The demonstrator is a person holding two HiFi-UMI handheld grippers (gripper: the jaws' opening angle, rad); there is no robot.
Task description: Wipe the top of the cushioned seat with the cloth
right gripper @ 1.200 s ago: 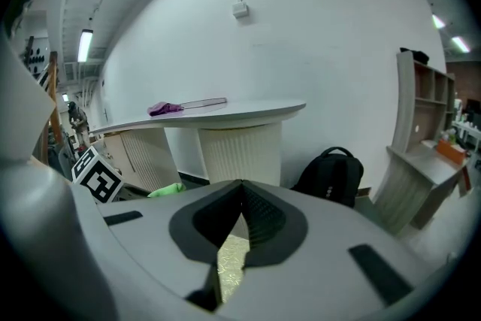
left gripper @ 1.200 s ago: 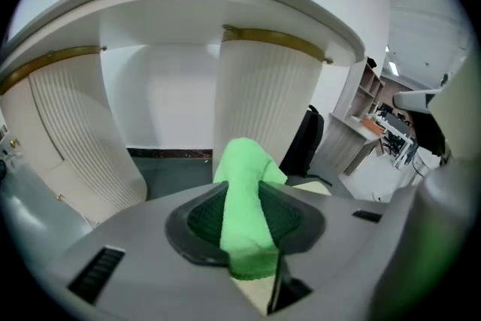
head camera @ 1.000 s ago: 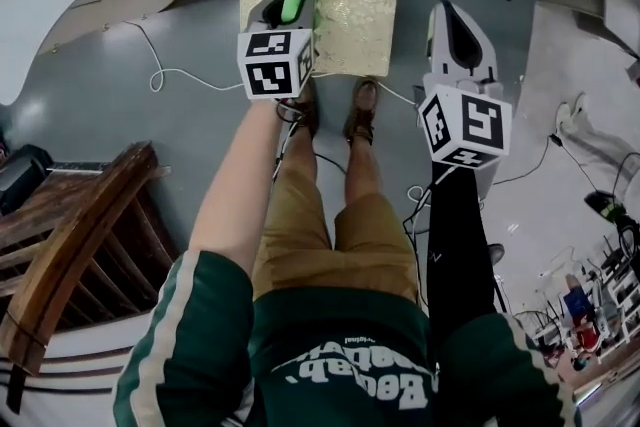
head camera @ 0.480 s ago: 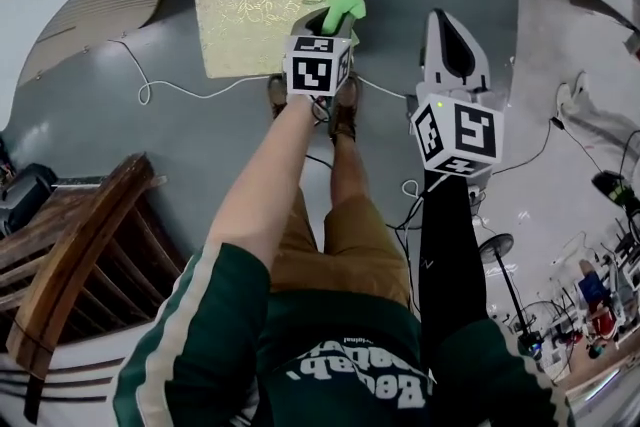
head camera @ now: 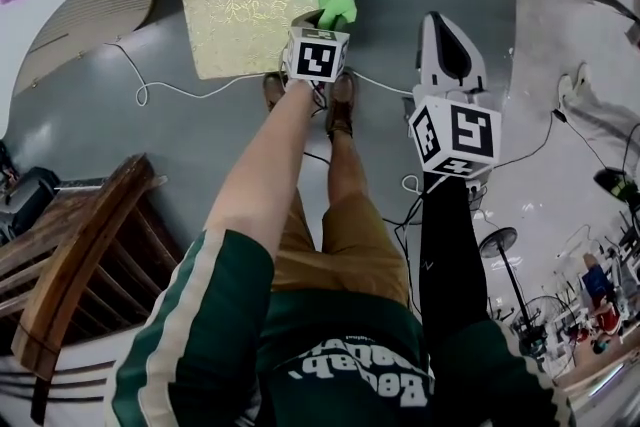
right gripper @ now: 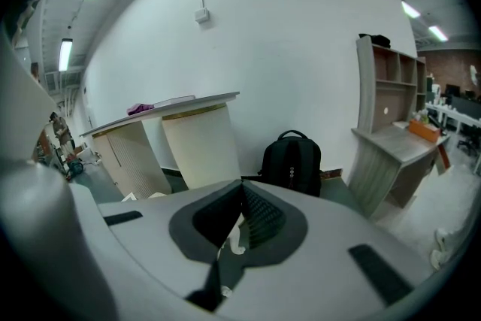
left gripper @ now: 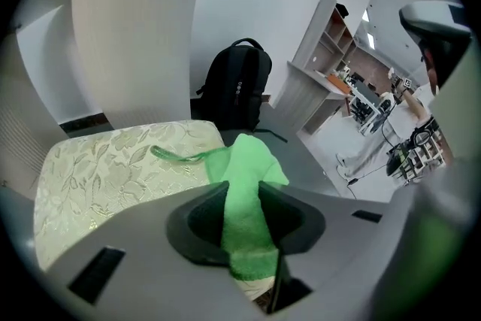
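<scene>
**Over the seat's right corner: cloth clamped, right tool idle**

On the grey floor (head camera: pixel 120 130), just ahead of the person's shoes (head camera: pixel 340 105), sits the cushioned seat (head camera: pixel 250 15). It is low and square, pale gold-green with a leaf pattern. The left gripper view shows the same seat (left gripper: pixel 113 169) filling the lower left, with a white pedestal (left gripper: pixel 135 26) rising right behind it.

Left gripper (head camera: pixel 328 19): held out over the seat's right edge, at the near corner. Its jaws are pinched tight onto the green cloth (head camera: pixel 341 1), with no gap beyond the fabric itself. From its own camera, the left gripper (left gripper: pixel 242 195) has the cloth (left gripper: pixel 252 158) bunched into a narrow strip between the jaws. The free end pokes forward past the tips, at the seat's right-hand corner. A thin green loop off the cloth lies across the seat top, toward the left. I cannot tell whether the bunched end presses on the cushion or only hangs at its edge.

Right gripper (head camera: pixel 443 23): held to the right of the seat, well apart from it, over bare floor. Its own camera shows the right gripper (right gripper: pixel 242 188) with its jaws closed together, ribbed pads meeting and nothing between them.

Surroundings:
- A black backpack (left gripper: pixel 237 90) leans against the wall behind the seat. The same backpack (right gripper: pixel 291 162) shows in the right gripper view.
- A pale shelf unit (right gripper: pixel 391 124) stands to the backpack's right.
- A wooden chair (head camera: pixel 70 255) stands at the person's left.
- A white cable (head camera: pixel 141 93) trails on the floor up to the seat's near edge.
</scene>
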